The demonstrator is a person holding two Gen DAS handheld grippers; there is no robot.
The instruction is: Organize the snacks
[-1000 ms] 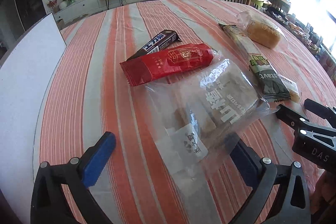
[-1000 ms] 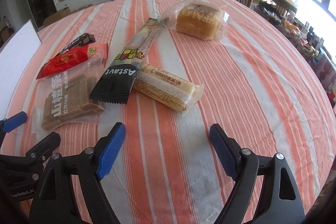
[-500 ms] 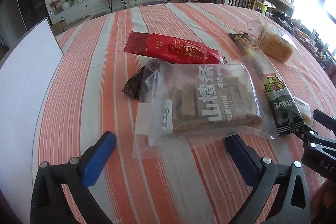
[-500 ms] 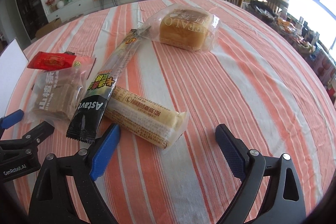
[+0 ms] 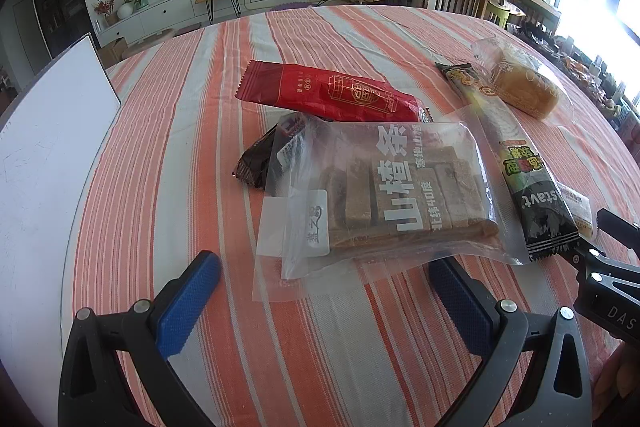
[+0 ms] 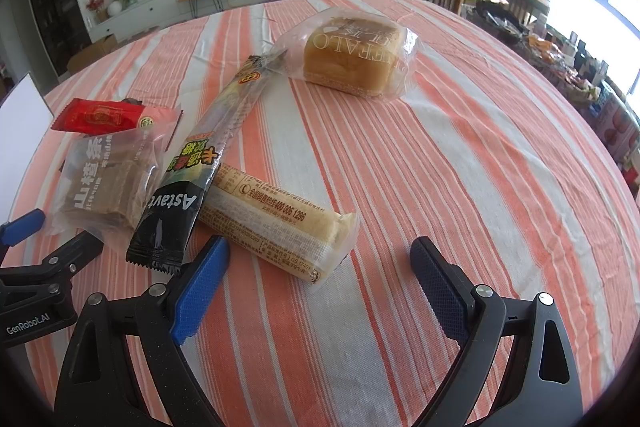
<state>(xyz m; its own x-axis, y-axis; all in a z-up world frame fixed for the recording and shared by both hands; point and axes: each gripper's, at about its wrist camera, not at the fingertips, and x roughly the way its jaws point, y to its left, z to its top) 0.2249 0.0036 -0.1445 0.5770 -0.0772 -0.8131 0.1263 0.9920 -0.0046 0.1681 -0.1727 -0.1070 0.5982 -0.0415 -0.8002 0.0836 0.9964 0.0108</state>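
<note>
1. Six snack packs are lying on the round table's orange-and-white striped cloth [image 6: 460,155], grouped toward nine o'clock from the right wrist view.
2. One clear bag of brown bars [image 5: 400,187] with white lettering is sitting at twelve o'clock of the left gripper [image 5: 324,301], overlapping one dark brown wrapper [image 5: 256,163].
3. One red packet [image 5: 332,97] is lying beyond it, at twelve o'clock.
4. One long black-ended stick pack [image 6: 200,179] is resting across one pale cake roll [image 6: 280,223], which is reaching toward the right gripper [image 6: 320,279].
5. One bagged bread loaf [image 6: 352,59] is sitting apart at twelve o'clock.
6. Both tongs are standing wide, gripping nothing, above the cloth.
7. One white board [image 5: 40,155] is lying at nine o'clock.
</note>
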